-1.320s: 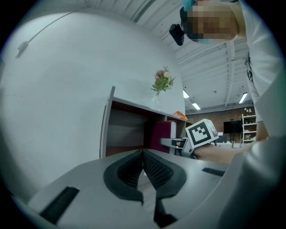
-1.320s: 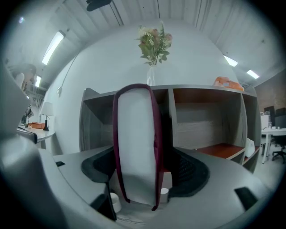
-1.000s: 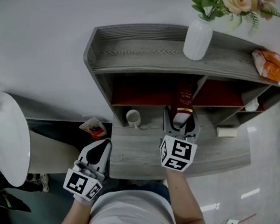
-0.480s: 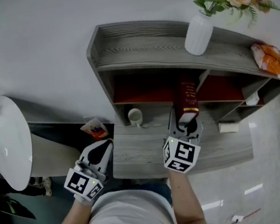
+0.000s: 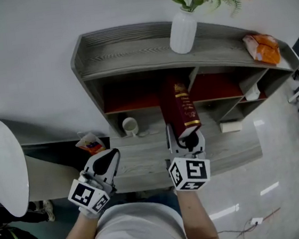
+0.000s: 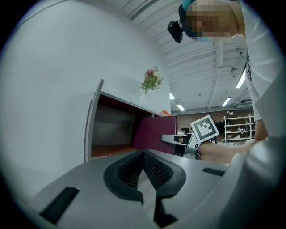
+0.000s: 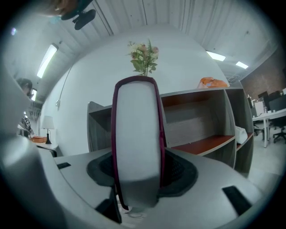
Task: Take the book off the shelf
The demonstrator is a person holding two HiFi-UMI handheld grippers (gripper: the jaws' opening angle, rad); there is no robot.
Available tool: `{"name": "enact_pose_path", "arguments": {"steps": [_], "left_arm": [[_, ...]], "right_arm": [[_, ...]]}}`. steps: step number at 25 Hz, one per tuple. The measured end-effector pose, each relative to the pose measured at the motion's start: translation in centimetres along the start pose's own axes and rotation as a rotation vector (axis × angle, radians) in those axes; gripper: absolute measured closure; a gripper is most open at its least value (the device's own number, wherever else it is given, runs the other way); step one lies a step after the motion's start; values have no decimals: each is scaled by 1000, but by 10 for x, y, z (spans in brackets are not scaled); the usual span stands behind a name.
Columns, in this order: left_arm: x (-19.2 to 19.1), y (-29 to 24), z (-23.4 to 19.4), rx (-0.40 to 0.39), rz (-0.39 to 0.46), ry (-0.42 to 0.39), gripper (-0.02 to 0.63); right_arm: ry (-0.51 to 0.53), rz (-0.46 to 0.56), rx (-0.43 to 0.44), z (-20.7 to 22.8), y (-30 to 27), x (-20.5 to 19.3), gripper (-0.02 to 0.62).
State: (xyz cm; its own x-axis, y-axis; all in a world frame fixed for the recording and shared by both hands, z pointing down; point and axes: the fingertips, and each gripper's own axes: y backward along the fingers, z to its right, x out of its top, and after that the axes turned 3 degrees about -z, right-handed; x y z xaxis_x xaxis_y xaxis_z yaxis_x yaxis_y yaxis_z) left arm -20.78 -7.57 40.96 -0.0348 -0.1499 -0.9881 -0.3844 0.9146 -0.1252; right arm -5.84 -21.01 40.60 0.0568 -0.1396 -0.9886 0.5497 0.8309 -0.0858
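Looking down in the head view, I find the dark red book (image 5: pixel 179 105) standing partway out of the middle bay of the shelf (image 5: pixel 130 49) and leaning over the lower ledge, with my right gripper (image 5: pixel 185 138) on its near end, so I judge it can slide clear. Left gripper view: my left gripper (image 6: pixel 144 166) waits off to the side, pads pressed together on nothing. Right gripper view: the jaws have just been closing and now clamp the book's page edge between both pads.
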Motion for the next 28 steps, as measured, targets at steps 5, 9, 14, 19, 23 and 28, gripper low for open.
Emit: {"name": "enact_pose_path", "arguments": {"steps": [5,9,14,19,23,28], "left_arm": [[3,-22,18,-67,3,9,591],[7,-40,35,-123,8,12,591],[10,-67,60,-201,16,25,591],[12,-94,87,-278,20,42,591],[14,-115,108,-332,20,55,591],[16,-137,128,-366,14,68,591]], "right_arm": [[-80,-16,68,2,26,0,368],[-145,-18,99,9,47,-2,370],[-148,-45,81,27,75,-1,370],[-107,-83,36,43,100,-6,370],[-106,-91,-24,68,117,-7,370],[-122,-84,-84,100,133,-4,370]]}}
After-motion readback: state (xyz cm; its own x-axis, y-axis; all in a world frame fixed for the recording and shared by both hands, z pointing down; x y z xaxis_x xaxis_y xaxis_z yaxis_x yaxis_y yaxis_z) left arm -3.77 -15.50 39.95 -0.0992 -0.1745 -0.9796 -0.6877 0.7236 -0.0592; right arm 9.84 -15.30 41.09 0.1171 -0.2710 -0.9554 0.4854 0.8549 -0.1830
